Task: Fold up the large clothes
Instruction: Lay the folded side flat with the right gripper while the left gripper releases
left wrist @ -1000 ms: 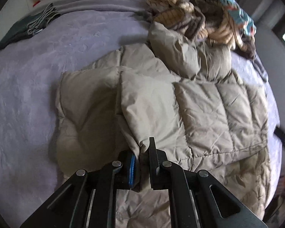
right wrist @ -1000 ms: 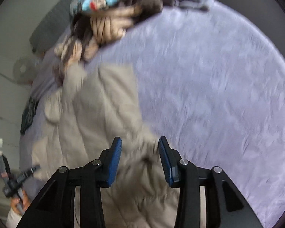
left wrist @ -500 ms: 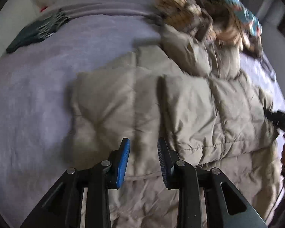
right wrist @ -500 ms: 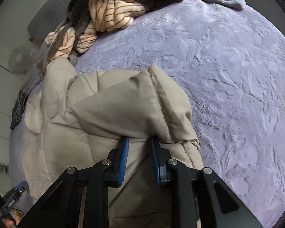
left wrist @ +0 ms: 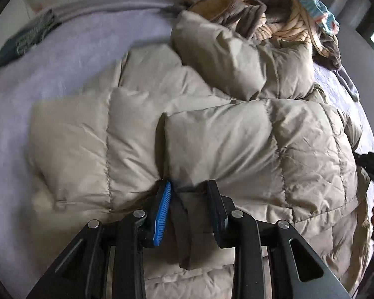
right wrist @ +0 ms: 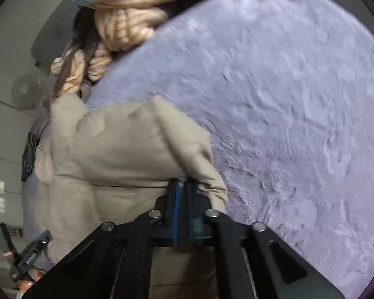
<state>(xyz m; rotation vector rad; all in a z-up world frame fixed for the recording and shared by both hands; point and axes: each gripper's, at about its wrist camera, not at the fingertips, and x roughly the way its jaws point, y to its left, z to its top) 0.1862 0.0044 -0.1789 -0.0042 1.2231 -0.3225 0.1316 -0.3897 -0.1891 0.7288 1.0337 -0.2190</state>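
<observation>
A beige quilted puffer jacket (left wrist: 236,137) lies partly folded on a lilac bed cover (left wrist: 49,74). My left gripper (left wrist: 189,189) is open, its jaws either side of the jacket's folded edge at the near middle, with fabric between them. My right gripper (right wrist: 183,186) is shut on the jacket's right edge (right wrist: 137,154) and holds it lifted a little off the cover (right wrist: 286,99). The right gripper also shows at the right edge of the left wrist view (left wrist: 371,162).
A heap of other clothes (left wrist: 274,7), striped, brown and blue-patterned, lies at the bed's far end just past the jacket's hood; it also shows in the right wrist view (right wrist: 117,25). A dark folded garment (left wrist: 20,44) lies far left. Bare cover stretches right of the jacket.
My left gripper let go of the jacket fold, opened and now straddles the folded edge lower down. My right gripper closed on the jacket's right edge and has lifted it.
</observation>
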